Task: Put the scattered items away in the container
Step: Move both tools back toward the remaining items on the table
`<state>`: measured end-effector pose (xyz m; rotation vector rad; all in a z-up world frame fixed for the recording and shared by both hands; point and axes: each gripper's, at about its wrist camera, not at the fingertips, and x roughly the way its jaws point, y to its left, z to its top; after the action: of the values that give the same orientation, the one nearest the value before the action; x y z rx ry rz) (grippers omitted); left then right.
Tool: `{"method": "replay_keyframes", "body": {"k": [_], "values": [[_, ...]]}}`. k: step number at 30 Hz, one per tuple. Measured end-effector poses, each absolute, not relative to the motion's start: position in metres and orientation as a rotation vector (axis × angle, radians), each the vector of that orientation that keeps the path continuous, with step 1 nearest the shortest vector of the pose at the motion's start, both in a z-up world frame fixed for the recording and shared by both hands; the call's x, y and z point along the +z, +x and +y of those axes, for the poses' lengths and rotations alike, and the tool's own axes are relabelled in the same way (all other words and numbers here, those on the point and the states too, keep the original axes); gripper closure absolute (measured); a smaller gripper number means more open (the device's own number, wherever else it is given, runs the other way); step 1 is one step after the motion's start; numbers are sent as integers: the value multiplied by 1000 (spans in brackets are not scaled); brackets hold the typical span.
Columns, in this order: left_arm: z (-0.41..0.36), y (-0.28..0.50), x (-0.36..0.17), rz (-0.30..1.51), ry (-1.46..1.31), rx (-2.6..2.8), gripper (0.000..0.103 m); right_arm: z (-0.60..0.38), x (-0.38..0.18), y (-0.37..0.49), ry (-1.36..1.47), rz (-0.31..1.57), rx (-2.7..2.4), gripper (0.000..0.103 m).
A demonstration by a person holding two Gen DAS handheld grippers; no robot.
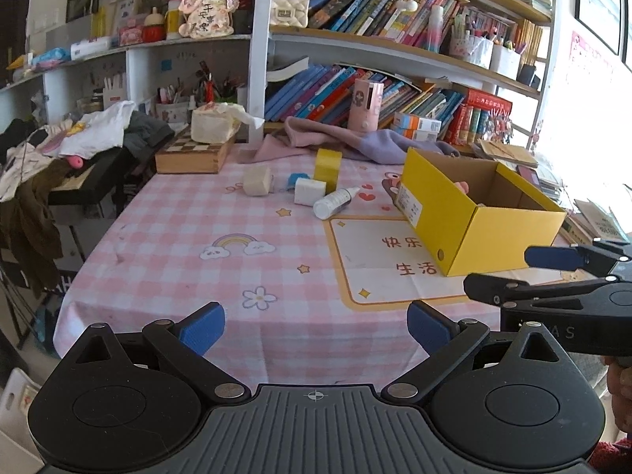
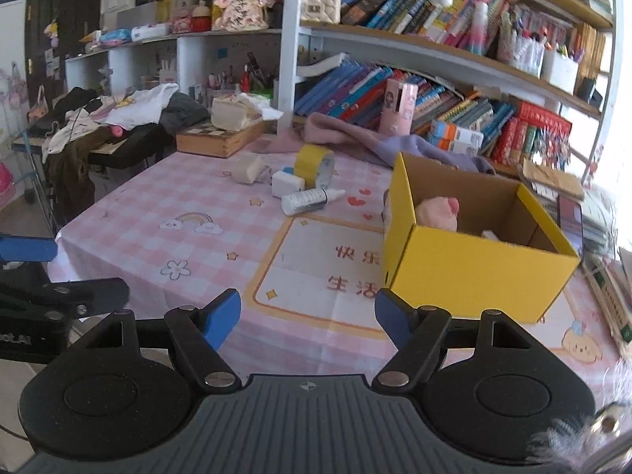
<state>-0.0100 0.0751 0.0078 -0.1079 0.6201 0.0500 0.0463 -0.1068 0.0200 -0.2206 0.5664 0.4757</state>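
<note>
Pink checked bench, viewed from its near edge, shelves of books behind. Yellow cardboard box open-topped on the right side of the bench, a pink soft item already lying inside.

Well apart from the box, toward the far middle of the bench, a small cluster not yet tidied: yellow tape roll standing on edge, white dropper bottle lying on its side nearest the box, white block just beside the bottle, beige lump furthest left, something small and blue behind the block.

Left gripper and right gripper both low at the near edge, fingers spread wide, nothing between them, neither touching any item.

Probably between pickups: one item boxed, several waiting. Next move likely a reach forward to the cluster, the bottle being the easiest first target, fingers closing across its width.
</note>
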Motion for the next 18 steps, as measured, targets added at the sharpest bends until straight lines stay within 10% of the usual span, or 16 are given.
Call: {"method": "replay_keyframes", "body": {"k": [18], "values": [[103, 20, 0, 639, -115, 96, 3, -64, 5, 91, -232, 611, 541, 29]]}}
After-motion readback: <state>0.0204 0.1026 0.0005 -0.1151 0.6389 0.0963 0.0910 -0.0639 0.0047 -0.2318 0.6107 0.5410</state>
